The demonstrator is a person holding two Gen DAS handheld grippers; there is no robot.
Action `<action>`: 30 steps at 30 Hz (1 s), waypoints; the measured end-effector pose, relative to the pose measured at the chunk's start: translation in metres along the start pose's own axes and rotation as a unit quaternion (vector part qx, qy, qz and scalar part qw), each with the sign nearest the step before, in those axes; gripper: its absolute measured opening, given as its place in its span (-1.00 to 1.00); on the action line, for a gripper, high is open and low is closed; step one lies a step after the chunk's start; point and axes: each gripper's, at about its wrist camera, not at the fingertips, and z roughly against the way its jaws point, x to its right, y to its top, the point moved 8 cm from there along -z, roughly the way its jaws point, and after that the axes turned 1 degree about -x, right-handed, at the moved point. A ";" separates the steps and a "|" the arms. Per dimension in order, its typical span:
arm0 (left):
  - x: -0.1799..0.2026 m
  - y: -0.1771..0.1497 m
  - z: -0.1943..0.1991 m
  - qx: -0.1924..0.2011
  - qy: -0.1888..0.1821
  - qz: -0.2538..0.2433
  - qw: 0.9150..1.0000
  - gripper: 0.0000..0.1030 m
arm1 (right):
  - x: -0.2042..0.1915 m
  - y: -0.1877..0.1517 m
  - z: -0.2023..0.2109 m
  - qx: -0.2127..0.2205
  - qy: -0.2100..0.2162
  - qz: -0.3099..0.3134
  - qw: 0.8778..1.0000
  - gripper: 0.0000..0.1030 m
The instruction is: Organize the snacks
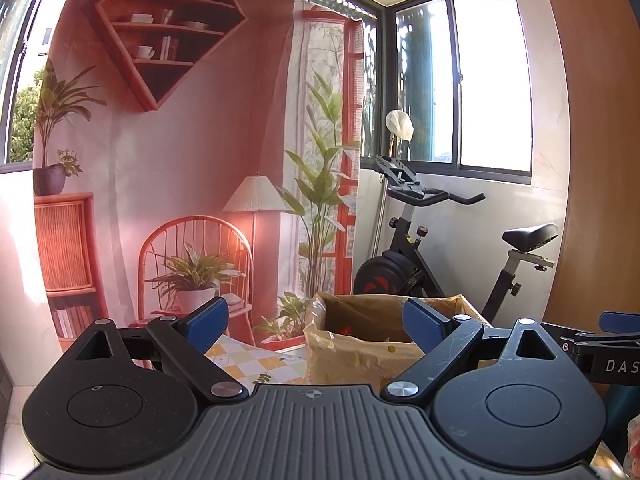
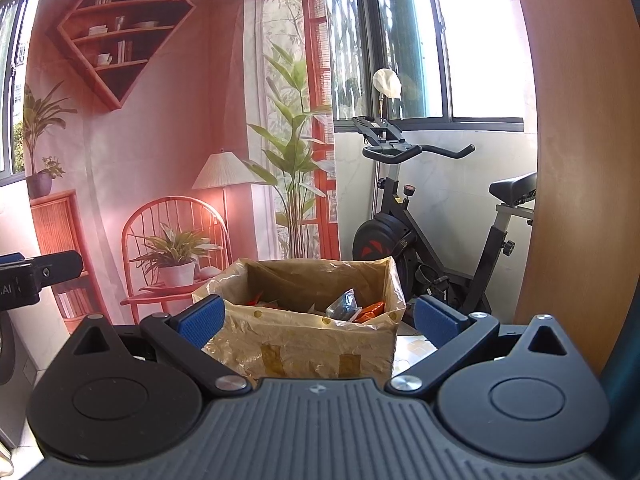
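Nearest our lens in the right wrist view, the right gripper [image 2: 318,318] has its blue pads spread wide with nothing between them. Our left gripper [image 1: 316,326] is spread just as wide and equally empty.

Beyond both sits the cardboard box [image 2: 320,344], lined with a crinkled plastic bag, standing upright on a checked tablecloth [image 1: 248,360] with its mouth open to twelve o'clock. From the right wrist its long axis runs from nine to three o'clock, broad taped face toward us. Inside we can see snack packets: an orange packet [image 2: 370,312] at about two o'clock within the opening, leaning on a grey-clear wrapper [image 2: 343,304]. We cannot tell how either packet's long axis lies.

We judge the step to be reaching into the box for a packet. To do it well, we would come down from above, clear the loose plastic rim, and close across a packet's thin side. An exercise bike [image 2: 420,216] stands well behind.
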 end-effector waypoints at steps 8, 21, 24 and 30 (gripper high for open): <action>0.000 -0.002 -0.002 -0.007 -0.002 0.003 1.000 0.88 | -0.001 0.002 -0.001 -0.002 0.000 0.001 1.000 0.99; -0.003 -0.005 -0.003 -0.012 -0.007 0.007 1.000 0.88 | -0.001 -0.002 -0.001 -0.002 0.004 0.004 1.000 1.00; -0.006 -0.006 -0.007 -0.018 -0.004 0.015 1.000 0.91 | 0.000 -0.003 -0.002 -0.004 0.003 0.003 1.000 0.99; -0.013 -0.015 -0.019 -0.039 0.014 0.038 0.998 0.94 | 0.002 -0.011 -0.008 -0.011 0.003 -0.004 1.000 1.00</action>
